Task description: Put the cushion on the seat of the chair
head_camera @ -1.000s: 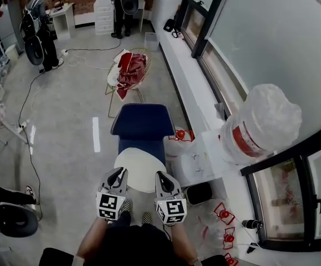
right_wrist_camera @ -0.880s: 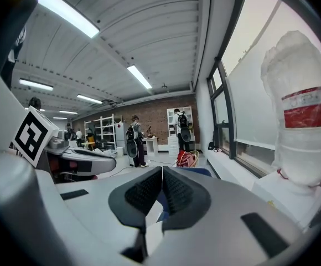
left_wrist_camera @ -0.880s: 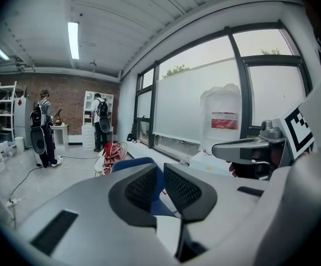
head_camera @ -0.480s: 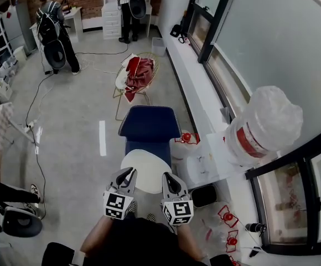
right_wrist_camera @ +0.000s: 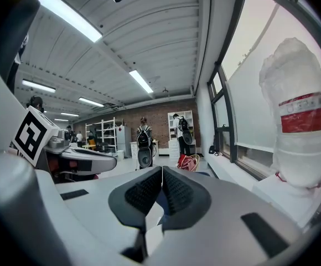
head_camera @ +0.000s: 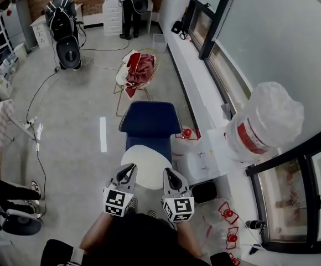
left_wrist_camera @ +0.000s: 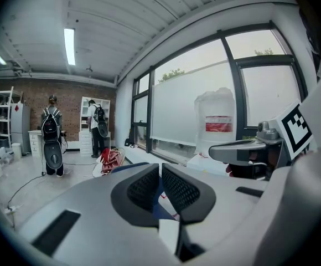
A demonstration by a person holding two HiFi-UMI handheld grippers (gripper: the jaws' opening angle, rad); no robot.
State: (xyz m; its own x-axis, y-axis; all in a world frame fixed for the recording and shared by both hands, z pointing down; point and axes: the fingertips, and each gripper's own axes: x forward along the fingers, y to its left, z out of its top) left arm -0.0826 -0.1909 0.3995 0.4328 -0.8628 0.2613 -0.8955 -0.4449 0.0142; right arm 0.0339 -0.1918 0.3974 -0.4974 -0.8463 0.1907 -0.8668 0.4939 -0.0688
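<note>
Blue chair (head_camera: 149,121) ahead | wht cushion (head_camera: 144,168) on seat | wire chair (head_camera: 128,73) w/ red cloth (head_camera: 139,68) behind

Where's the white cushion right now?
Head view, low centre: the white cushion shows between the blue chair and the tips of the left gripper and right gripper.

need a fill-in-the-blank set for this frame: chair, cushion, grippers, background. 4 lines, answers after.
1. The chair straight ahead of the person is ___ in colour.
2. The round cushion just past the gripper tips is ___ in colour.
3. The jaws of both the left gripper and the right gripper stand ___.
4. The wire chair farther back holds a cloth that is ___ in colour.

Missing words: blue; white; shut; red
</note>
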